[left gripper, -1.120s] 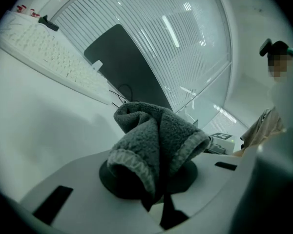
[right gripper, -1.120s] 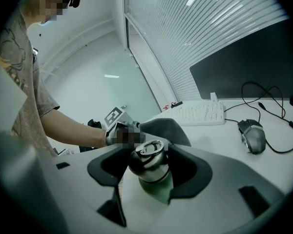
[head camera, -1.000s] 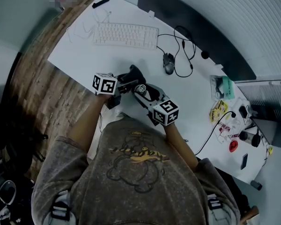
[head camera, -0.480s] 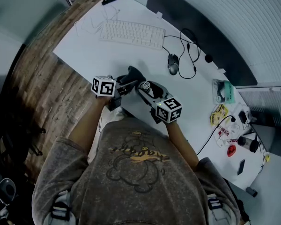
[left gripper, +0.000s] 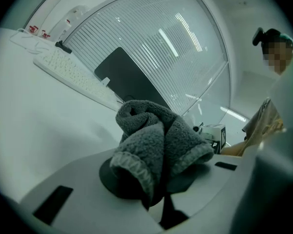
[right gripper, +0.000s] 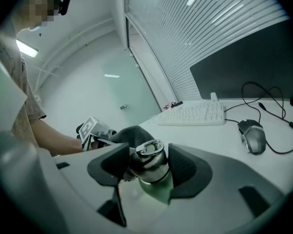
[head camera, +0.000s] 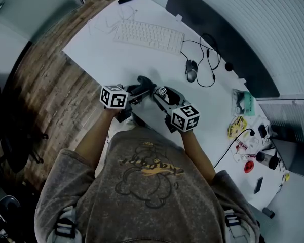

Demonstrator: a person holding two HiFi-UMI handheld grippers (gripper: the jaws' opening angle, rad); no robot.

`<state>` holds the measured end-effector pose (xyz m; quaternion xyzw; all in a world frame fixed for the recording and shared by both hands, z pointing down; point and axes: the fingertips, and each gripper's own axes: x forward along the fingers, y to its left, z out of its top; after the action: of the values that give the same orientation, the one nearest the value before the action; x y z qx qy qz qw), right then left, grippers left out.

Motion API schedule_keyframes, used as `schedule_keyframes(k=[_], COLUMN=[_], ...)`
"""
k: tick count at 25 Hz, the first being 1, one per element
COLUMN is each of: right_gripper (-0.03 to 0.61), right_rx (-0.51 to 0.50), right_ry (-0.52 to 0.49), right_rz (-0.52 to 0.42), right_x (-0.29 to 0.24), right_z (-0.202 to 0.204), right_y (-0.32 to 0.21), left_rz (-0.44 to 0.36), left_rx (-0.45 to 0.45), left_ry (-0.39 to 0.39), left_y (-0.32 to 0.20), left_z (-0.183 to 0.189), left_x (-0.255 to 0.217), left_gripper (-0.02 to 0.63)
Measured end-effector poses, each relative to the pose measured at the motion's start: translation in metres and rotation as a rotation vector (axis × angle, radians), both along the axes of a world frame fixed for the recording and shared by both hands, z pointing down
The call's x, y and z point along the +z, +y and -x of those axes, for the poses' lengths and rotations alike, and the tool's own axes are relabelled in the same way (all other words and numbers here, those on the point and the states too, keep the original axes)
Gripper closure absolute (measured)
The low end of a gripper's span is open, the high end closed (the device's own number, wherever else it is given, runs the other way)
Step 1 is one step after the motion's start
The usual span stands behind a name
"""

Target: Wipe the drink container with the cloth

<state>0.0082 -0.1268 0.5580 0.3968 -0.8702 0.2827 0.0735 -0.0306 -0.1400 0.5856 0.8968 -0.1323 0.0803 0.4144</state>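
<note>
My right gripper [right gripper: 147, 168] is shut on the drink container [right gripper: 150, 164], a small bottle with a shiny metal lid, and holds it upright above the white desk [head camera: 116, 59]. In the head view the container's lid [head camera: 161, 91] shows just ahead of the right gripper [head camera: 160, 94]. My left gripper [left gripper: 158, 177] is shut on a bunched dark grey cloth [left gripper: 156, 140]. The cloth [right gripper: 127, 133] lies against the container's far left side, by the lid. In the head view the cloth [head camera: 145, 82] sticks out past the left gripper [head camera: 137, 91].
A white keyboard [head camera: 149, 35] lies at the back of the desk, a mouse [head camera: 192, 70] with its cable to the right, and a dark monitor [head camera: 218, 39] behind. Small clutter [head camera: 243, 105] sits at the right end. The desk's left edge borders a wooden floor [head camera: 45, 85].
The left gripper with the cloth has shifted a little beside the container. The right gripper has held the container still. The head view has drifted slightly.
</note>
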Motion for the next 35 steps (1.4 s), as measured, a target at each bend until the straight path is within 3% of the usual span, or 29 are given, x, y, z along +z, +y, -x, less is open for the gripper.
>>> schedule_keyframes(k=[9, 19, 27, 35], right_gripper=[0.326, 0.325, 0.325, 0.324], right_rx=[0.005, 0.009, 0.020, 0.019], right_ry=[-0.004, -0.010, -0.019, -0.034], right_rz=[0.001, 0.001, 0.002, 0.012], right_x=[0.000, 0.001, 0.000, 0.001], right_z=[0.000, 0.000, -0.001, -0.001], right_y=[-0.001, 0.000, 0.000, -0.001], left_rz=[-0.110, -0.105, -0.104, -0.072], left_rx=[0.074, 0.110, 0.180, 0.244], left_ry=[-0.149, -0.289, -0.326, -0.315], left_y=[0.019, 0.023, 0.036, 0.061], left_z=[-0.001, 0.004, -0.001, -0.008], left_x=[-0.006, 0.024, 0.027, 0.032], left_gripper=[0.551, 0.552, 0.552, 0.554])
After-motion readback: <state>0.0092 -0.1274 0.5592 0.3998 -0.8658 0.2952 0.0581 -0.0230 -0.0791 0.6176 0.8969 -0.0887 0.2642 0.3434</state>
